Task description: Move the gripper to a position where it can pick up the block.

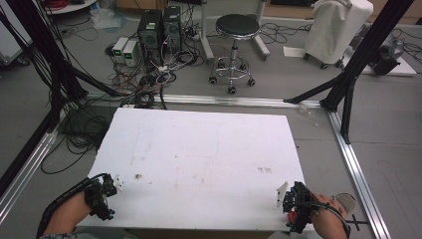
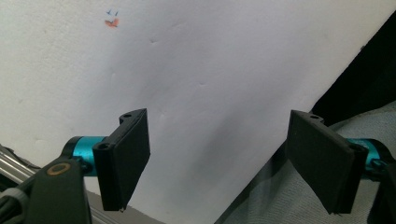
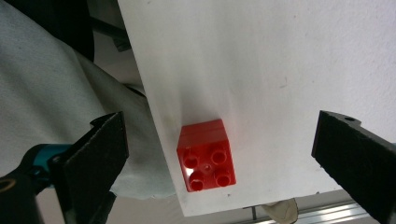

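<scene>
A small red building brick (image 3: 206, 155) is seen lying on the white counter (image 1: 199, 159), close to its near right corner and just in from the right edge, four round sockets turned toward the camera of the right gripper view. The right tongs (image 3: 219, 158) are held wide apart, one jaw on each side of the brick, neither touching it. The left tongs (image 2: 219, 163) are likewise spread apart and empty, over the counter's near left corner. The brick is judged to be light, rigid moulded plastic with smooth, somewhat slippery faces; it should not deform or break under pressure. Hold is best taken across two opposite flat side walls, squarely, so that it cannot twist out.
</scene>
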### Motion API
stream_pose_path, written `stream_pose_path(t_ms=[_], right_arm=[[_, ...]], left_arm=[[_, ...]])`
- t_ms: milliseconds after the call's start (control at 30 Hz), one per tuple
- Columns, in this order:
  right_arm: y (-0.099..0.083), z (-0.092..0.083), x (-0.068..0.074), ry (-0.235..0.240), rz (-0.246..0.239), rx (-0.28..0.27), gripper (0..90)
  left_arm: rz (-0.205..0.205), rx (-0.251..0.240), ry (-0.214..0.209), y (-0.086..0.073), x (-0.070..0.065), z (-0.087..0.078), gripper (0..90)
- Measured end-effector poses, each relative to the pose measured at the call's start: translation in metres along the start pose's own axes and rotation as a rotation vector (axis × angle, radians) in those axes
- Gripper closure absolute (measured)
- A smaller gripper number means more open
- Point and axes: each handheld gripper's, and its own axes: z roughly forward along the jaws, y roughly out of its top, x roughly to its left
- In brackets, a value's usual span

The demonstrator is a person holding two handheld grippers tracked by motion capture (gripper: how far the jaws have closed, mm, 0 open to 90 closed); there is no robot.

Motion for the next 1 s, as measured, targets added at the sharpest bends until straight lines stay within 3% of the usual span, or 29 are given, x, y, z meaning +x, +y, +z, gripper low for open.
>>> stream_pose_path(t_ms=[300,433,467,567,800,1000], right_arm=[[-0.019,0.009,0.000,0.024,-0.019,-0.005,3.0],[-0.024,0.016,0.000,0.028,-0.047,-0.004,3.0],[-0.026,0.020,0.000,0.033,-0.074,-0.004,3.0],[-0.027,0.026,0.000,0.035,-0.084,-0.005,3.0],[-0.032,0.035,-0.003,0.038,-0.045,-0.003,3.0],[-0.036,0.040,-0.003,0.047,-0.068,-0.004,3.0]], left_arm=[[0.001,-0.003,0.005,-0.001,0.000,-0.001,22.4],[0.001,-0.006,0.010,0.000,0.000,-0.001,22.4],[0.003,-0.009,0.010,0.000,0.000,-0.001,22.4],[0.006,-0.009,0.006,0.000,0.000,-0.001,22.4],[0.004,-0.007,0.004,0.000,0.000,-0.001,22.4],[0.004,-0.007,0.005,0.001,-0.001,0.000,22.4]])
